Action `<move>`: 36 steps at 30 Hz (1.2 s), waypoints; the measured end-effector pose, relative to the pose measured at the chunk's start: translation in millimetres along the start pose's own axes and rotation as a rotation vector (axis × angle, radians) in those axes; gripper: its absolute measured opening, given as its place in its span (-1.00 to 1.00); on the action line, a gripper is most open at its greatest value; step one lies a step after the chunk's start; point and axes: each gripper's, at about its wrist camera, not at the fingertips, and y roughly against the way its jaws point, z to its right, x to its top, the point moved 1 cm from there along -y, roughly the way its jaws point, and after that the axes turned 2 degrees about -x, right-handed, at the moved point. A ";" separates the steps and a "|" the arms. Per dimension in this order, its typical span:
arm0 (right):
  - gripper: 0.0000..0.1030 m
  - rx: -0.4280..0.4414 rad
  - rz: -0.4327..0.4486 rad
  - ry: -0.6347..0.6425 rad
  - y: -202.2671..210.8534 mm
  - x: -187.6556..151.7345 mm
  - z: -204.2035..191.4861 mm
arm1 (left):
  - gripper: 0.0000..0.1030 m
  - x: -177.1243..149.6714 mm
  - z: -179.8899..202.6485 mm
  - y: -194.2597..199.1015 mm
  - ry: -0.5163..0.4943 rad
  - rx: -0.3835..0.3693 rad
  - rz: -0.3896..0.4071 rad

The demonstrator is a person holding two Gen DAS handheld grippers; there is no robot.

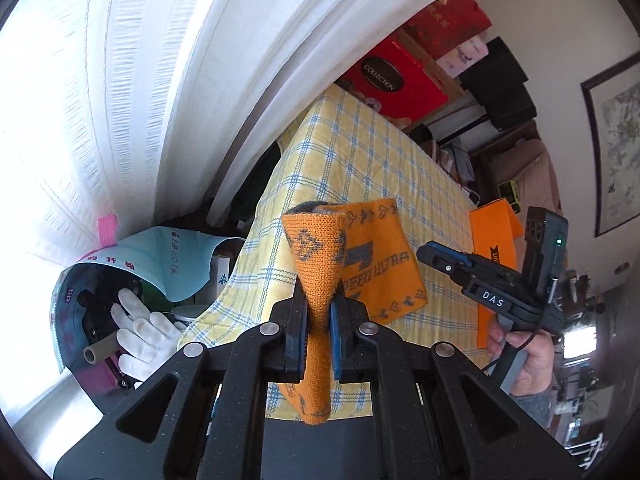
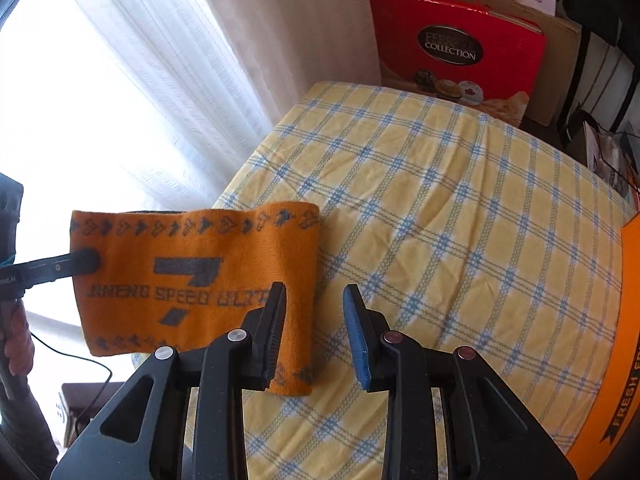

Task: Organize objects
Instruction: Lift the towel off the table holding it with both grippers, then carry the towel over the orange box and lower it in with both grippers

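An orange knitted band with grey lettering hangs in the air over the near left side of the table. My left gripper is shut on one end of it. In the right wrist view the band is stretched flat, with the left gripper's finger pinching its left edge. My right gripper is open and empty, its jaws just at the band's right end without closing on it. The right gripper also shows in the left wrist view, to the right of the band.
The table wears a yellow and blue checked cloth. An orange paper bag lies at its right edge. Red gift boxes stand behind the table. White curtains hang on the left. A gloved hand shows in a reflection at lower left.
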 end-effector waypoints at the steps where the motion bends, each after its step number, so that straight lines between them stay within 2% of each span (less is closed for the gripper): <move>1: -0.42 0.003 -0.008 -0.001 -5.1 0.9 -1.1 | -0.84 0.4 0.2 -0.5 0.002 -0.001 0.000; 7: -0.42 0.030 -0.059 0.008 -26.5 -3.9 -8.5 | -0.84 0.0 1.0 -5.0 0.003 -0.005 -0.004; 10: -0.62 0.036 -0.067 0.008 -32.6 -8.0 -10.6 | -0.84 0.0 5.6 -5.9 -0.007 -0.015 -0.007; 11: -0.76 0.033 -0.064 0.014 -32.5 -8.5 -11.4 | -0.84 0.1 7.7 -5.8 -0.010 -0.020 -0.007; 15: -0.86 0.041 -0.040 0.011 -24.0 -8.2 -13.9 | -0.84 3.2 19.1 -3.3 -0.025 -0.032 -0.007; 20: -0.87 0.042 0.024 0.007 14.9 -3.9 -10.5 | -0.84 10.3 48.8 5.4 -0.068 -0.073 0.000; 25: -0.87 0.016 0.107 -0.016 69.4 -3.6 8.8 | -0.84 16.2 90.5 7.5 -0.117 -0.126 0.014; 29: -0.88 -0.022 0.166 -0.047 117.0 -9.5 34.2 | -0.84 16.0 134.9 -5.2 -0.177 -0.188 -0.006; 36: -0.88 -0.110 0.249 -0.121 190.3 -28.7 90.1 | -0.84 5.8 220.3 -40.4 -0.301 -0.249 -0.066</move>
